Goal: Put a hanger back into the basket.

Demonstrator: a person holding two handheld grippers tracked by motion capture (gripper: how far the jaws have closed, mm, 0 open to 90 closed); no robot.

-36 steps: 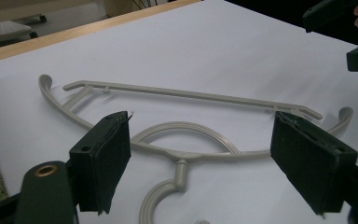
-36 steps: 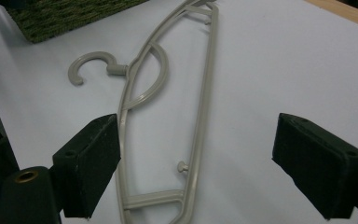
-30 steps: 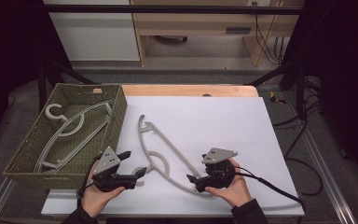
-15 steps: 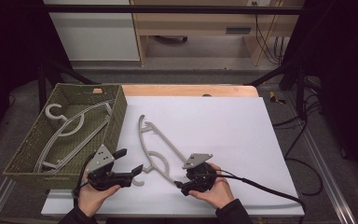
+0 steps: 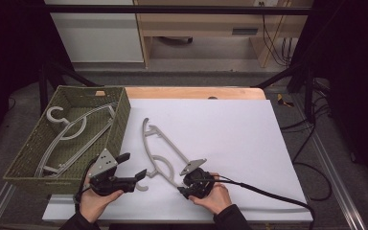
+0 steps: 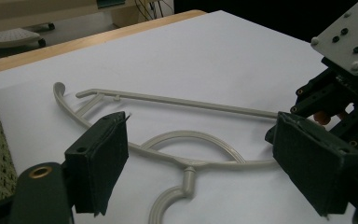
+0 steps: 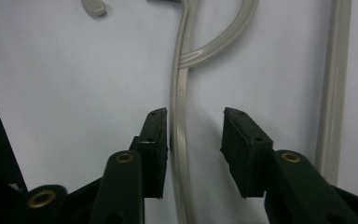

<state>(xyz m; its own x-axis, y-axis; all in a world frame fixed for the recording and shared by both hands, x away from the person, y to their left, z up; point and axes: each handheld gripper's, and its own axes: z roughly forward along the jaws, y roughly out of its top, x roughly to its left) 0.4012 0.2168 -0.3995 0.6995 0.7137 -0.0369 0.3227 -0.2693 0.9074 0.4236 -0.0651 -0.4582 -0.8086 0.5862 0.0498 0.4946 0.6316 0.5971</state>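
Note:
A grey plastic hanger (image 5: 168,143) lies flat on the white table (image 5: 230,129). Its hook curls toward my left gripper (image 5: 133,166). That gripper is open and rests on the table just left of the hook, with the hanger (image 6: 191,103) lying beyond its wide-apart pads (image 6: 205,154). My right gripper (image 5: 182,186) is down at the hanger's near end. Its jaws have just been closing and straddle one thin arm of the hanger (image 7: 179,102). The left pad (image 7: 156,135) touches the arm, while a gap remains at the right pad, so the gripper (image 7: 193,144) is open.
A green woven basket (image 5: 120,120) stands at the table's left edge and holds other grey hangers (image 5: 72,129). The right gripper's black cable (image 5: 268,191) trails off to the right across the table. A wooden strip (image 5: 196,92) borders the far edge.
My right gripper moved left and down onto the hanger's near end, and its jaws narrowed around the thin arm. The left gripper and the hanger stayed put.

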